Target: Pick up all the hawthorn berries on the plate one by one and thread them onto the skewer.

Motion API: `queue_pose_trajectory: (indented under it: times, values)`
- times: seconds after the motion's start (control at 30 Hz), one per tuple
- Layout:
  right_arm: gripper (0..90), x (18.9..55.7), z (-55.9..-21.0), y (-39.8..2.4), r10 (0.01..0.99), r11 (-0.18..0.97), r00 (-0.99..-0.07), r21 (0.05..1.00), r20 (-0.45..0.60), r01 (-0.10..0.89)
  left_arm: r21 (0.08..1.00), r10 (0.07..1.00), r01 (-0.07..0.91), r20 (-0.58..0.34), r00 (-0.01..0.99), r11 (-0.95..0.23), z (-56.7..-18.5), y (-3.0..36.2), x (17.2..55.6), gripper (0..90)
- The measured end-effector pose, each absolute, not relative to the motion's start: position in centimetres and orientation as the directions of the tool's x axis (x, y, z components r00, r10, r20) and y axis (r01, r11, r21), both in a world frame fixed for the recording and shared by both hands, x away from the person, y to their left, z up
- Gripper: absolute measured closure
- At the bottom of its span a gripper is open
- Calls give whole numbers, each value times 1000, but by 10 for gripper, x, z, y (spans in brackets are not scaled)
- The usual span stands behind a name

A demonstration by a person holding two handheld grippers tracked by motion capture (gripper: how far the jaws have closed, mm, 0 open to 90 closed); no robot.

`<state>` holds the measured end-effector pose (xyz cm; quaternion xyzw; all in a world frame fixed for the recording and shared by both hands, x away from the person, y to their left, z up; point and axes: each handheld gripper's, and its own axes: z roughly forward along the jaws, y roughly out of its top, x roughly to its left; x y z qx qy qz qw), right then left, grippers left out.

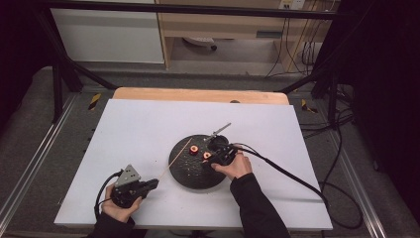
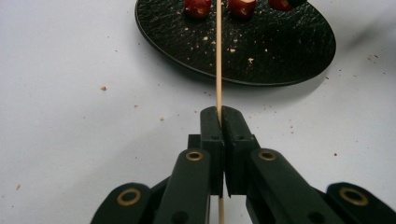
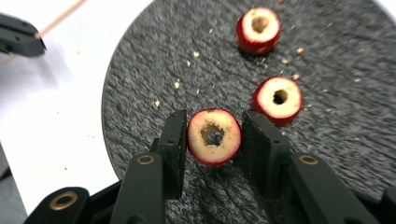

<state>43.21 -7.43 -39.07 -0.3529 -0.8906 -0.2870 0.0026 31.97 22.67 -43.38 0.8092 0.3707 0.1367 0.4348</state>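
In the high view, the left gripper (image 1: 151, 185) rests on the white table (image 1: 124, 129) holding a thin wooden skewer (image 1: 179, 154) that slants up over the black plate (image 1: 190, 174), while the right gripper (image 1: 209, 159) sits on that plate. The left gripper view shows its jaws clamped tight on the skewer (image 2: 218, 60). In the right gripper view, the jaws pinch a cored red fruit piece (image 3: 214, 136) on the plate, two more pieces (image 3: 277, 99) lying just beyond.
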Motion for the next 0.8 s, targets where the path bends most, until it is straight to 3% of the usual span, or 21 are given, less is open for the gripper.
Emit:
queue_pose_trajectory:
  times: [0.27,0.8]
  values:
    - [621,428,-381,-92,657,471,-712,602,249,645,816,720,473,-105,686,-332,-433,224,318,876]
    - [622,419,-377,-129,666,108,-611,755,428,647,832,722,467,-123,681,-299,-433,219,314,875]
